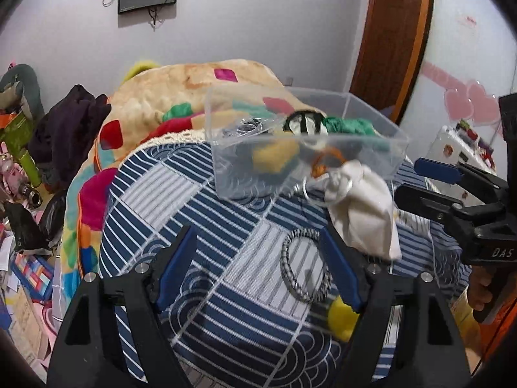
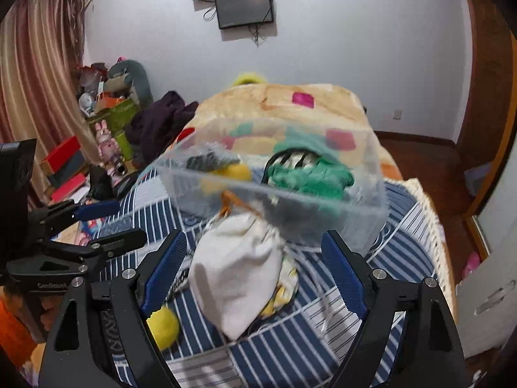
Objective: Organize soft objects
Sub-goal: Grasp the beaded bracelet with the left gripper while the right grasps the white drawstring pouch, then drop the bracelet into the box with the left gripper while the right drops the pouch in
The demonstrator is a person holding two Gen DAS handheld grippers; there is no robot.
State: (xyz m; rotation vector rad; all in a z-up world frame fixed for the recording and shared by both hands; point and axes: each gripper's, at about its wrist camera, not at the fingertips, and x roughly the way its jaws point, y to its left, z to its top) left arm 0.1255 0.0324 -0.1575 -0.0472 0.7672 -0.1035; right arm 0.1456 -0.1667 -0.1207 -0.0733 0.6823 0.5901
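A clear plastic bin [image 1: 381, 119] [image 2: 365, 223] stands on the blue striped bedcover and holds a green cloth [image 1: 349, 126] [image 2: 310, 177], a yellow soft thing [image 1: 274, 158] [image 2: 236, 173] and a striped item. A white drawstring pouch [image 1: 362, 213] [image 2: 236, 274] lies just in front of the bin. A braided ring [image 1: 303, 268] and a yellow ball [image 1: 342, 317] [image 2: 163, 325] lie nearer. My left gripper [image 1: 258, 268] is open over the ring. My right gripper [image 2: 252, 271] is open around the pouch, and it also shows at the right of the left wrist view [image 1: 420, 181].
A folded patchwork blanket [image 1: 181, 97] [image 2: 290, 103] lies behind the bin. A dark garment [image 1: 68, 123] [image 2: 158, 123] sits at the bed's left. Cluttered boxes and toys [image 1: 22, 168] [image 2: 103, 119] fill the floor on the left. A wooden door [image 1: 394, 32] stands at the right.
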